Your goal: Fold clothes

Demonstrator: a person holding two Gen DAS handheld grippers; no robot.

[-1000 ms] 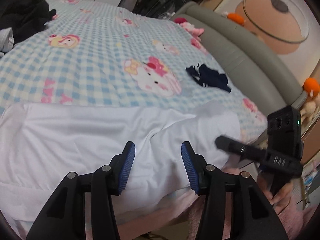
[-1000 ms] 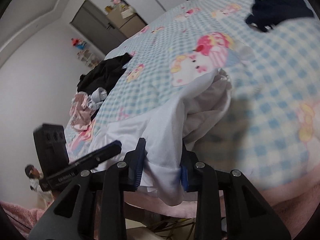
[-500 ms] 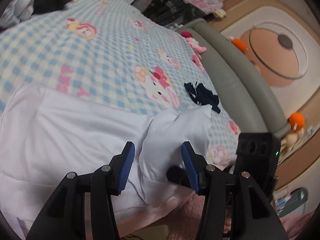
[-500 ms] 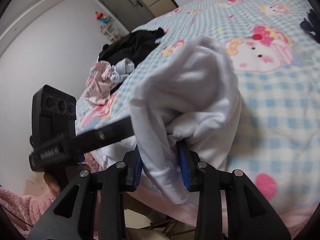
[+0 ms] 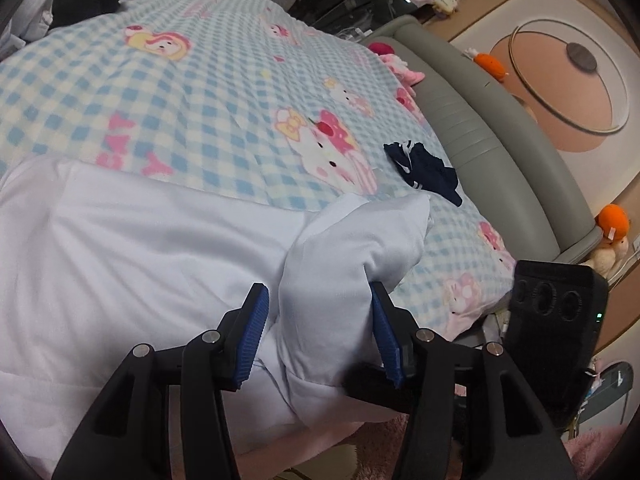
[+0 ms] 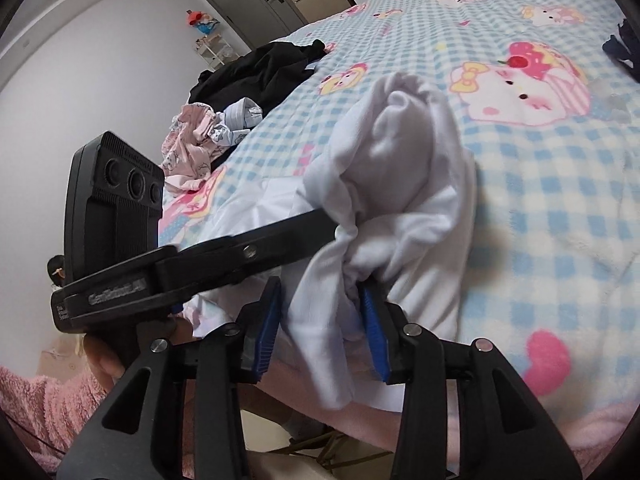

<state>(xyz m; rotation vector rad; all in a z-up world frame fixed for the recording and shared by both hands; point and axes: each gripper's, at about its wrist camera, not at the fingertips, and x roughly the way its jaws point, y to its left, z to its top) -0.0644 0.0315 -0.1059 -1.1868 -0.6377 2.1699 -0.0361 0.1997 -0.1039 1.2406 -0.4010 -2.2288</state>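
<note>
A white garment (image 5: pixel 132 264) lies spread along the near edge of the bed, on a blue-checked cartoon-print blanket (image 5: pixel 192 92), with one end folded back into a raised bunch (image 6: pixel 400 168). The right gripper (image 6: pixel 322 332) has that bunch between its blue pads; its jaws have just been opening, and a gap shows at the left pad while cloth rests against the right one, so no clamp is evident. The left gripper (image 5: pixel 316 340) stands apart around the same bunch (its right pad touches the fabric, the left pad clear of it) and is not pressing on it. In the right wrist view the left gripper's arm crosses just in front, held by a hand (image 6: pixel 106 354) in a pink fleece sleeve. A dark navy item (image 5: pixel 428 170) lies well apart on the blanket near the grey bed frame (image 5: pixel 492 136). A black garment (image 6: pixel 260 68) and pink clothing (image 6: pixel 192 140) are heaped at the far side.
</note>
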